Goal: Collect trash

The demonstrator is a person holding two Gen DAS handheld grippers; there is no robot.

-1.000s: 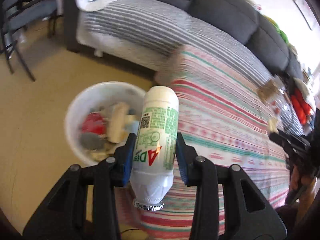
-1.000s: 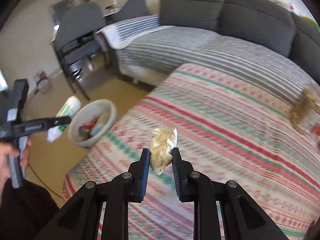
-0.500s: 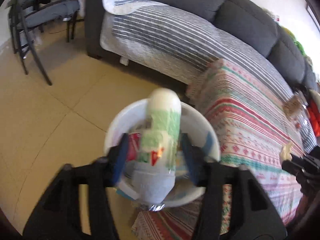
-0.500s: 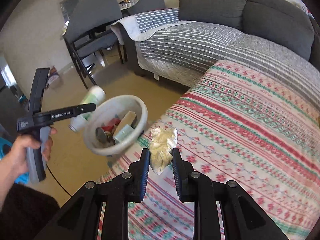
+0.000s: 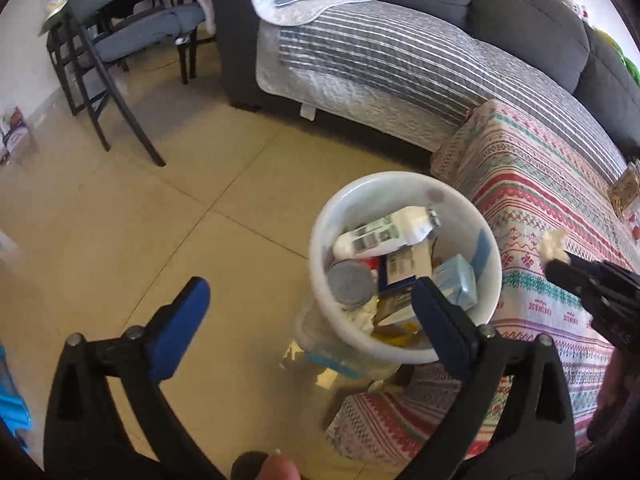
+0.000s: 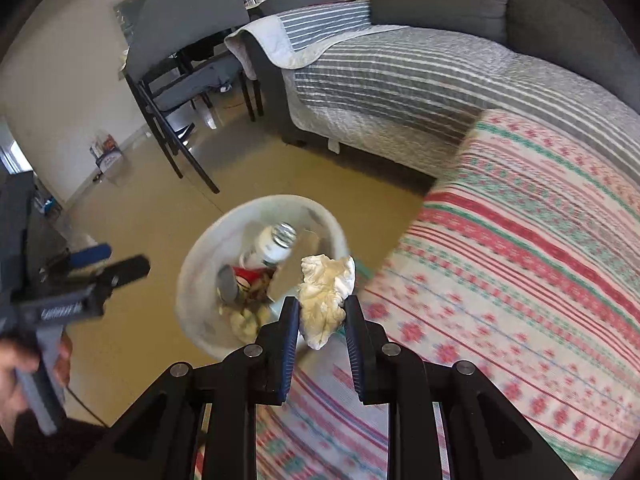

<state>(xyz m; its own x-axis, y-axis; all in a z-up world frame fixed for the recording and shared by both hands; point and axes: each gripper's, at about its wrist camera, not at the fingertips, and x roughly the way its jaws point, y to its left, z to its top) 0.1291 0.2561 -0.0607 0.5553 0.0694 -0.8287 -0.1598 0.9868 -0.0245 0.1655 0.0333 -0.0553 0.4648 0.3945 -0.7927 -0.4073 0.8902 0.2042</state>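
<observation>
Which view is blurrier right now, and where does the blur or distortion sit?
Right wrist view: motion smear on the white bin and patterned cloth; the crumpled tissue in the right gripper stays sharp. Left wrist view: crisper, the bottle label in the bin is visible, with soft blur at the bin's base; fisheye bends the sofa in both.

Bin (image 5: 404,354) mouth open above; patterned table (image 5: 532,200) edge touching right; bare floor (image 5: 132,232) free left.
</observation>
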